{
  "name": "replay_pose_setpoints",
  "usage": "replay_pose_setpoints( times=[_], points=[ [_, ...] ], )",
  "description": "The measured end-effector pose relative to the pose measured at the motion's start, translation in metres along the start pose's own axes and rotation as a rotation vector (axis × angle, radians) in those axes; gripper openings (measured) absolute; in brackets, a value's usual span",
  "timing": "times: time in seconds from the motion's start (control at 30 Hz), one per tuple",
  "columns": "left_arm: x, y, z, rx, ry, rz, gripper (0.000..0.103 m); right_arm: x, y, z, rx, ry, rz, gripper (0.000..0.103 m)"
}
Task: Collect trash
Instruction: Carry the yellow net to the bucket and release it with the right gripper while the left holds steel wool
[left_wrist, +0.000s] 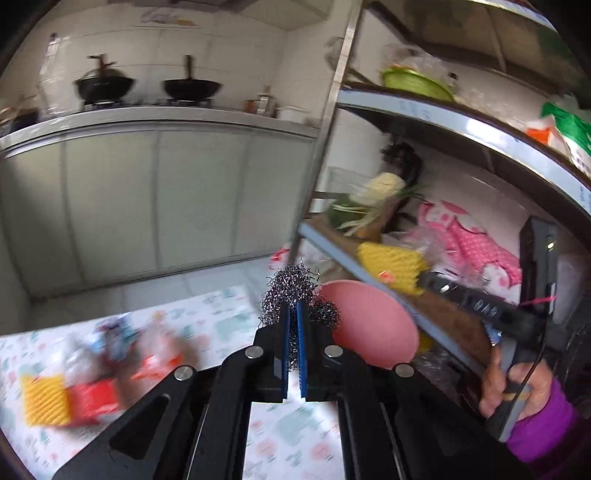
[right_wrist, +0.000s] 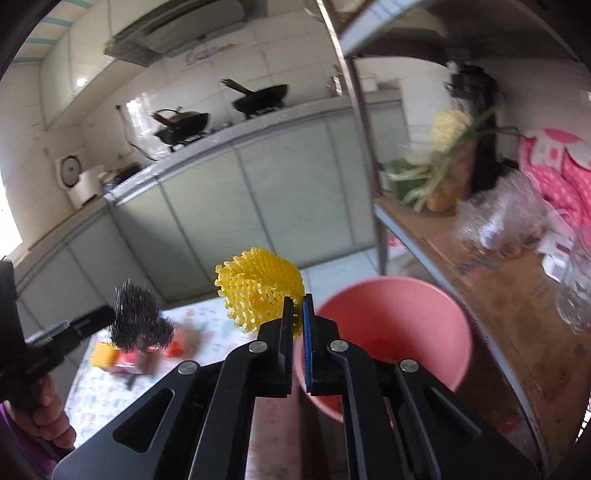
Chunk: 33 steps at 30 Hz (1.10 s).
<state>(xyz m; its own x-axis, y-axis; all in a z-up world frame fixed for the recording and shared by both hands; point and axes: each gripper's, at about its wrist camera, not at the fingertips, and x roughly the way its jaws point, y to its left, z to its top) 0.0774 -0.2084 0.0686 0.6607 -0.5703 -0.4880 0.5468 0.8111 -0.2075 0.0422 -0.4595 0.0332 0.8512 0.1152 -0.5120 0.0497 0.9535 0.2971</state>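
Steel wool (left_wrist: 295, 291) between left tool (left_wrist: 293, 314) pads

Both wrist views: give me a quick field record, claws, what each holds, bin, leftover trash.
left claw: shut on steel wool
right claw: shut on yellow foam net
bin: pink bucket, beside the table, below the shelf; something red inside
position: both loads in the air, near the bucket rim
left on table: another yellow net, red wrapper, other blurred pieces
image quality: motion blur
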Motion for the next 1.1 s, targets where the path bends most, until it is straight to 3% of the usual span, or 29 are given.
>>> replay_pose_setpoints(
  times=[0.27,0.47,0.73,0.8,0.9,1.1],
  points=[
    [0.09,-0.05,0.001,0.073,0.091,-0.113,0.003,0.03,-0.052,-0.028,0.068,0.095,-0.132,0.005],
    [0.146,-0.065,-0.01,0.084,0.177,-0.128,0.003,0.05,-0.075,-0.041,0.099,0.146,-0.176,0.005],
    [0.194,-0.062,-0.022,0.076,0.273,-0.129,0.005,0.074,-0.082,-0.05,0.117,0.19,-0.189,0.005],
    [0.2,-0.063,-0.025,0.079,0.285,-0.111,0.014,0.079,-0.084,-0.052,0.122,0.207,-0.191,0.007],
    [0.201,-0.062,-0.025,0.091,0.283,-0.102,0.029,0.086,-0.089,-0.056,0.126,0.229,-0.19,0.024],
    [0.205,-0.053,-0.023,0.096,0.279,-0.02,0.034,0.092,-0.093,-0.068,0.144,0.258,-0.194,0.028]
  ],
)
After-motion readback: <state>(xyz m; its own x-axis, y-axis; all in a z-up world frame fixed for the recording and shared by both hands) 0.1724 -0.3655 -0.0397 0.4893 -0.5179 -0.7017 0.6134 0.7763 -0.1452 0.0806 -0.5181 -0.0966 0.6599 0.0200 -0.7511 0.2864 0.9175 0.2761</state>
